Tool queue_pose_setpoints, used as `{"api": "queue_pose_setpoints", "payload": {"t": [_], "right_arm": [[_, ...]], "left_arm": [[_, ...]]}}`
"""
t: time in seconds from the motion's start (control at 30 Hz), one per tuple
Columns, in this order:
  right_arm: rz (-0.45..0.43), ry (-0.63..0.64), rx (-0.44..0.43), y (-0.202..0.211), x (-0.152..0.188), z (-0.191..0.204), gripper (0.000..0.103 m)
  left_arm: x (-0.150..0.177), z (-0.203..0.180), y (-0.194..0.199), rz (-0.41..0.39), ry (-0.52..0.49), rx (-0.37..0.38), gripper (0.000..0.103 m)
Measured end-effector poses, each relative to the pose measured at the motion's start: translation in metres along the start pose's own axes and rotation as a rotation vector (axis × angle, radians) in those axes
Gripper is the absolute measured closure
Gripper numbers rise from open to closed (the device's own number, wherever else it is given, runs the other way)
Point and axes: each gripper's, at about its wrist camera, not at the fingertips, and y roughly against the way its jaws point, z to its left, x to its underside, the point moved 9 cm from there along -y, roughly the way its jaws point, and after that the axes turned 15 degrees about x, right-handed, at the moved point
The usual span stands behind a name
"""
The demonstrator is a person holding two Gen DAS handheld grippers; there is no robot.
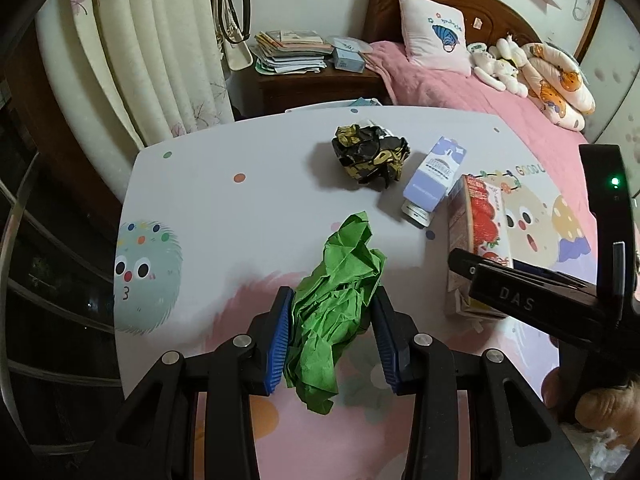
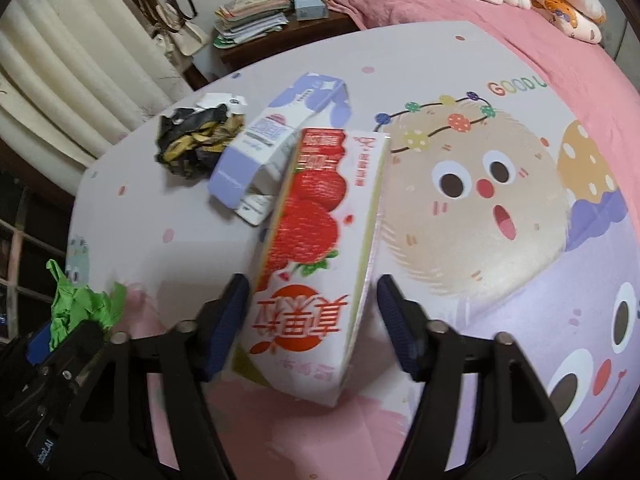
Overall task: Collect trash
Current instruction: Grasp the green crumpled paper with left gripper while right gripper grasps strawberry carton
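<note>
My left gripper (image 1: pixel 334 292) is shut on a crumpled green paper (image 1: pixel 336 312), its blue pads pressing both sides of the wad over the patterned table (image 1: pixel 240 220). My right gripper (image 2: pixel 312 280) stands open around a strawberry drink carton (image 2: pixel 316 248) lying on the table. The carton sits between the pads, with a small gap showing at the right pad. A flattened purple carton (image 2: pixel 256 152) lies just beyond it, touching its far end. A black and gold crumpled wrapper (image 2: pixel 196 140) sits further left. From the right wrist view the green paper (image 2: pixel 84 308) shows at the lower left.
A wooden nightstand (image 1: pixel 316 80) piled with papers stands behind the table, beside cream curtains (image 1: pixel 160 60). A bed with a pink blanket (image 1: pixel 460 92), a pillow and soft toys lies at the back right. A dark railing (image 1: pixel 48 260) runs along the left edge.
</note>
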Motion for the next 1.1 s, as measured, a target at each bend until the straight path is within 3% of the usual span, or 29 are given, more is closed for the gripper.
{"api": "queue_pose_setpoints", "payload": {"t": [0.3, 0.57, 0.87, 1.1], "right_arm": [[-0.01, -0.003, -0.037, 0.024, 0.027, -0.025, 0.047], [-0.025, -0.03, -0.135, 0.077, 0.081, -0.076, 0.047], [-0.056, 0.025, -0.262, 0.157, 0.165, -0.138, 0.047], [-0.091, 0.108, -0.333, 0.211, 0.242, -0.203, 0.047]], "left_arm": [[0.021, -0.026, 0.015, 0.012, -0.04, 0.015, 0.065], [0.063, -0.077, 0.043, 0.021, -0.074, 0.036, 0.065], [0.145, -0.161, 0.083, 0.013, -0.067, 0.051, 0.065], [0.235, -0.237, 0.109, -0.015, -0.041, 0.059, 0.065]]}}
